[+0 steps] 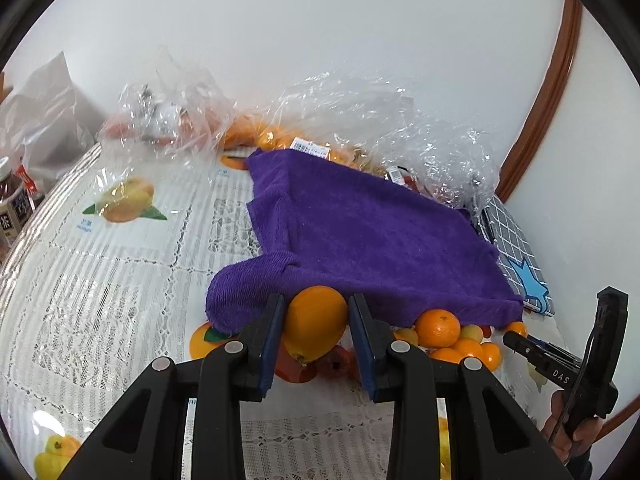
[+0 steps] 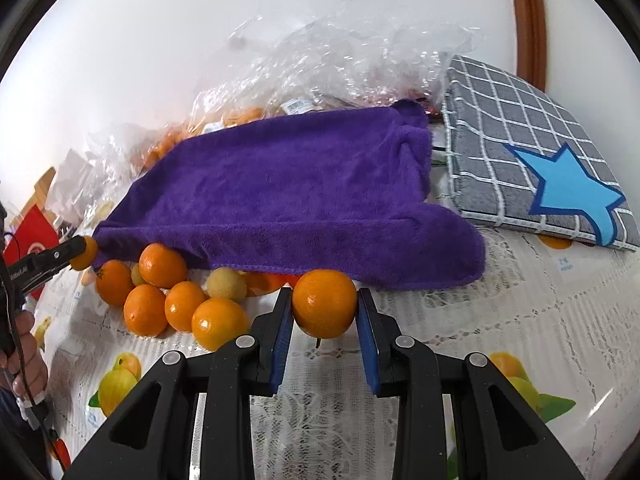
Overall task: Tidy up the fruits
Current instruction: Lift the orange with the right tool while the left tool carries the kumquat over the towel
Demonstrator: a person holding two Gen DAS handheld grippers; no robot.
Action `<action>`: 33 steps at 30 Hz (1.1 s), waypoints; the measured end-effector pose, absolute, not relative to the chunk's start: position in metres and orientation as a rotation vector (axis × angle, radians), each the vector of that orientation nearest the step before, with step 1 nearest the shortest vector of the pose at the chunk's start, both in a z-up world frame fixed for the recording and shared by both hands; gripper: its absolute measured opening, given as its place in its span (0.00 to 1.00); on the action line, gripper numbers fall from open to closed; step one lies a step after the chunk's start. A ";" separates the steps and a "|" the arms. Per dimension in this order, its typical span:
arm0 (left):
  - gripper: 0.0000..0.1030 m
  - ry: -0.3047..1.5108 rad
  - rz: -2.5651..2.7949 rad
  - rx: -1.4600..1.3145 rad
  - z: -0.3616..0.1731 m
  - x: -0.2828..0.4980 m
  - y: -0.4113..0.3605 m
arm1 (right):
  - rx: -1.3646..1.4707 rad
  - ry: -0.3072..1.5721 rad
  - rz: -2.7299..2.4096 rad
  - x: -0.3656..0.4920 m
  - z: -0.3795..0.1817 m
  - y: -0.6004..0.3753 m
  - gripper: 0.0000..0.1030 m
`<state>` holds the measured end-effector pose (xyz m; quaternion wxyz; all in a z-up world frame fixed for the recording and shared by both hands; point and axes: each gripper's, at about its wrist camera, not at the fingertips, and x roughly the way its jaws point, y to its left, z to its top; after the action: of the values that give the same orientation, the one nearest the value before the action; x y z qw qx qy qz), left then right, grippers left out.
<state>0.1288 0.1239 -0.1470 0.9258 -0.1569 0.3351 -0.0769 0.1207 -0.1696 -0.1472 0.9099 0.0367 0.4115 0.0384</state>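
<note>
Both grippers pinching fruit.
Left gripper [image 1: 316, 330] clamps an orange [image 1: 314, 326]; right gripper [image 2: 324, 314] clamps another orange [image 2: 324, 308], beside purple towel [image 2: 288, 196].

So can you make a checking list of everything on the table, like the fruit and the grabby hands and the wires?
Surface: table under a lace cloth printed with fruit.
Job's things: loose pile of oranges at the near edge of the purple towel; one orange in the left gripper, another orange in the right gripper.
Clutter: clear plastic bags holding more fruit, grey checked cushion with a blue star, bottle.
Grippers: both closed on an orange.
Cables: thin dark wire by the person's hand.
Surroundings: white wall, brown curved trim.
</note>
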 end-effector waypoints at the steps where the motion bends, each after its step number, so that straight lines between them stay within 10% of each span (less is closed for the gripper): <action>1: 0.31 0.680 -0.165 -0.326 -0.145 0.126 0.125 | 0.091 0.850 0.082 0.121 -0.147 -0.171 0.30; 33: 0.31 0.597 -0.146 -0.344 -0.060 0.140 0.120 | 0.079 0.788 0.065 0.129 -0.065 -0.158 0.30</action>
<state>0.1404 0.1196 -0.0605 0.9385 -0.1686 0.2926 -0.0716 0.1290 -0.1579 -0.0645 0.9222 0.0383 0.3836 0.0318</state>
